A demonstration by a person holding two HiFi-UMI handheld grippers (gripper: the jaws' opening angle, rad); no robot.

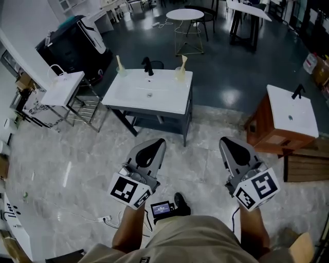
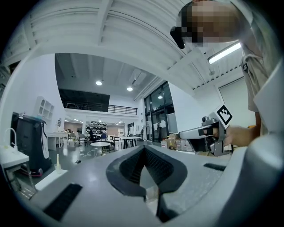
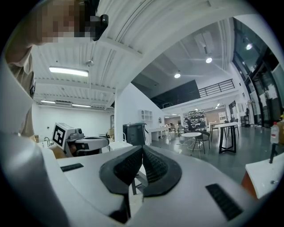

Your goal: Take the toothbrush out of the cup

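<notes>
Nothing of the task is done yet, as I read it. The white counter (image 1: 149, 92) with its sunken basin stands at 12 o'clock from me, well apart from both tools. The left tool (image 1: 157, 144) and the right tool (image 1: 226, 142) are held level ahead of me at 11 and 1 o'clock. Each has its jaws pressed together with nothing between them. Two cups sit on the counter's far corners: the left cup (image 1: 121, 69) at 10 o'clock of the black faucet (image 1: 147, 66) and the right cup (image 1: 181, 73) at 2 o'clock of it. Each holds a pale upright stick that I take for a toothbrush (image 1: 184, 60). I cannot tell which cup the task means. What is left is the whole job: close on the counter, open a tool, grip the brush and lift it free.

The room is a big open hall. The floor (image 1: 77, 154) under me is pale marble, turning dark and glossy beyond the counter. At 3 o'clock a second basin tops a wooden cabinet (image 1: 267, 134); at 9 o'clock a small sink stand (image 1: 62, 88) leans on a metal frame. A round table (image 1: 185, 14) sits far off at 12 o'clock.
</notes>
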